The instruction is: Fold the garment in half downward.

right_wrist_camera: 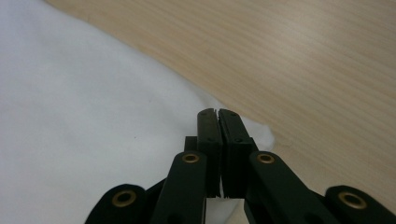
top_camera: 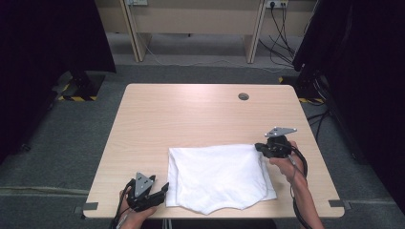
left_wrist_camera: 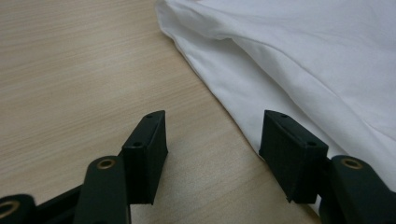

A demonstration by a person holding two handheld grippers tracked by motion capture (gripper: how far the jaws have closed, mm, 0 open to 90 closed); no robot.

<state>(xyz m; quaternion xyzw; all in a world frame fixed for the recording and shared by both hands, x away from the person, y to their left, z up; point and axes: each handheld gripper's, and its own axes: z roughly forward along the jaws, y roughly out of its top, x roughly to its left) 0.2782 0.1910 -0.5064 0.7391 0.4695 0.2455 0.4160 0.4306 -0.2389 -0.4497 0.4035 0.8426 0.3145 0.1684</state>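
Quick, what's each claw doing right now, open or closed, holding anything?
Left claw: open, empty, beside the white cloth's edge.
Right claw: closed at the cloth's far right corner; whether it pinches fabric cannot be told.

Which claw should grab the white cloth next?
Probably the left claw: its jaws stand open beside the white cloth's near edge. The right claw is shut at the far corner.

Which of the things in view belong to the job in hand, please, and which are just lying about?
Job in hand:
white cloth
right gripper, shut at the cloth's far right corner
left gripper, open beside its near left edge

Lying about:
table
cables
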